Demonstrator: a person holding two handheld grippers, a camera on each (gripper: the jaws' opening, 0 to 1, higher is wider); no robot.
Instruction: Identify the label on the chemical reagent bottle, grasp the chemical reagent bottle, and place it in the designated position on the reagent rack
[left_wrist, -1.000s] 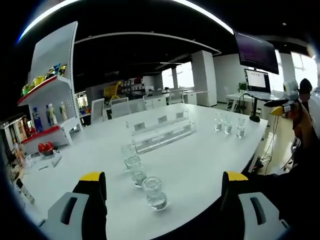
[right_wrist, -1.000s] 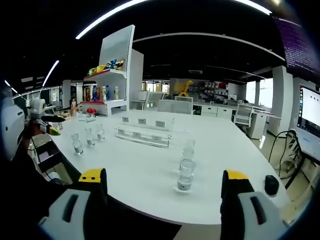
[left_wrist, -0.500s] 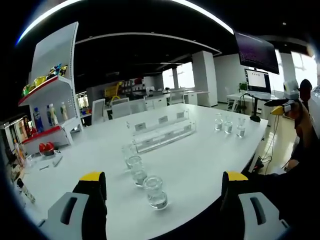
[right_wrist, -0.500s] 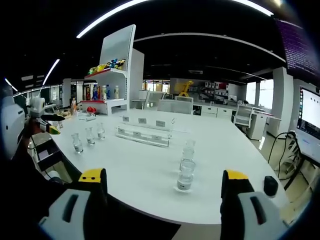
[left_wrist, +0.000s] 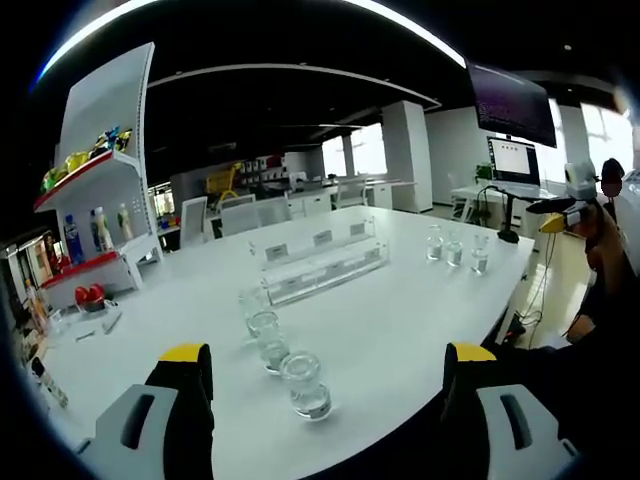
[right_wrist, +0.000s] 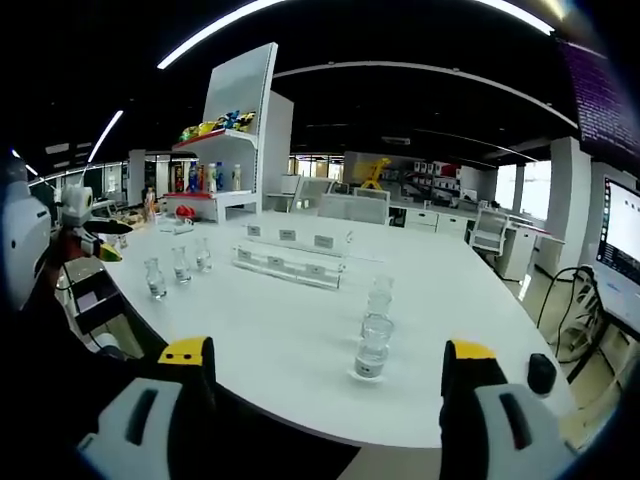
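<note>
Left gripper (left_wrist: 326, 400) spread wide, grasping nothing, above near edge of white desk (left_wrist: 400, 320). Three clear reagent bottles (left_wrist: 303, 384) in a row just ahead, between its jaws. Clear reagent rack (left_wrist: 318, 268) mid-desk beyond them; three more bottles (left_wrist: 455, 250) far right. Right gripper (right_wrist: 326, 398) also spread wide and bare, near bottle (right_wrist: 374, 350) ahead, rack (right_wrist: 290, 262) further back.

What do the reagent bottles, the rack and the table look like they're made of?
Reagent bottles: clear, glossy, probably glass; the table shows through them.
Rack: transparent, likely acrylic, with bright edges and small labels.
Table: smooth white top with a soft sheen, probably laminate; not certain.
</note>
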